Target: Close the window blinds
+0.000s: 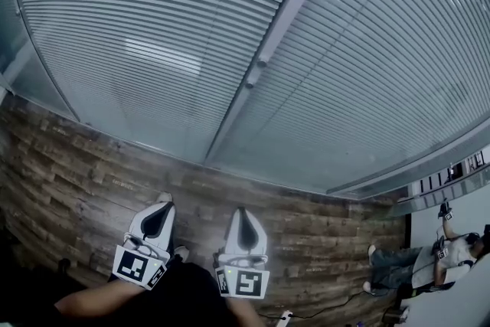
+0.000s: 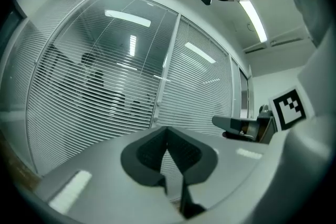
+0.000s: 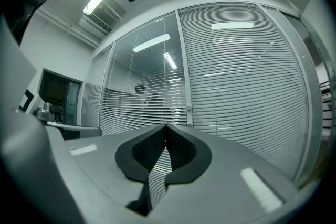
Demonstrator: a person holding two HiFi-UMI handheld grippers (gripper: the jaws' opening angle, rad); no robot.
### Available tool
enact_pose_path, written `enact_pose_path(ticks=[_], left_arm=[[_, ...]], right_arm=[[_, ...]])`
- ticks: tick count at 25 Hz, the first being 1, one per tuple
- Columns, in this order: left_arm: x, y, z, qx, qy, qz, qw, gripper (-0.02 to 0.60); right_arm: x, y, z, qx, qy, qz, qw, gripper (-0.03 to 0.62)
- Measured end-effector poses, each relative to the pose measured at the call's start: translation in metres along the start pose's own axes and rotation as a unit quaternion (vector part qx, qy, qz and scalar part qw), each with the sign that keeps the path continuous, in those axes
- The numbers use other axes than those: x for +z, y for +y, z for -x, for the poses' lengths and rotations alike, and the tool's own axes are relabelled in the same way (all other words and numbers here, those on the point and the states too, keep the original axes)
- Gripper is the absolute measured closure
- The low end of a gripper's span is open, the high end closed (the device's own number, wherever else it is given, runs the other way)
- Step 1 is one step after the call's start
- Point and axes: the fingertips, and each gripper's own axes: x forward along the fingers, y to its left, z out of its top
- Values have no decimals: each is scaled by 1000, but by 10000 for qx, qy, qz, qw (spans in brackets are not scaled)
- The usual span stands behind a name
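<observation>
Wood floor [image 1: 61, 180] is seen beneath the left claw [image 1: 163, 199] and right claw [image 1: 242, 210], both clenched on nothing. Blinds [image 1: 153, 27] hang ahead, well apart, slats part-open. The knob [image 1: 256, 71] on the mullion [image 1: 291, 4] should probably be approached squarely, one claw released first.

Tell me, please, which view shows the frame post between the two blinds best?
The head view: the post runs down to the floor. Both gripper views show it upright, its foot hidden behind the jaws.

Blinds [image 1: 153, 34] cut off above; far person [image 1: 453, 252] — tiny.
</observation>
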Motion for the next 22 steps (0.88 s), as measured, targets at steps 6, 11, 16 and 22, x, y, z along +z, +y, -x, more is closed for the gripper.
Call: enact_pose_path(ticks=[6,11,16,22], left_arm=[[3,-3,-35,-367,87,32,9993,581],[4,8,-67,-527,169,19,9985,581],[10,25,-103,-582,207,34,9981,581],[31,46,-148,-676,133,86,9976,581]], right_arm=[[-6,-1,-28,84,278,98,9995,592],[-1,-11,-58,-106,287,185,9994,592],[-3,-34,-97,-305,440,203,9984,592],[17,-39,-149,-259,404,358,9982,592]])
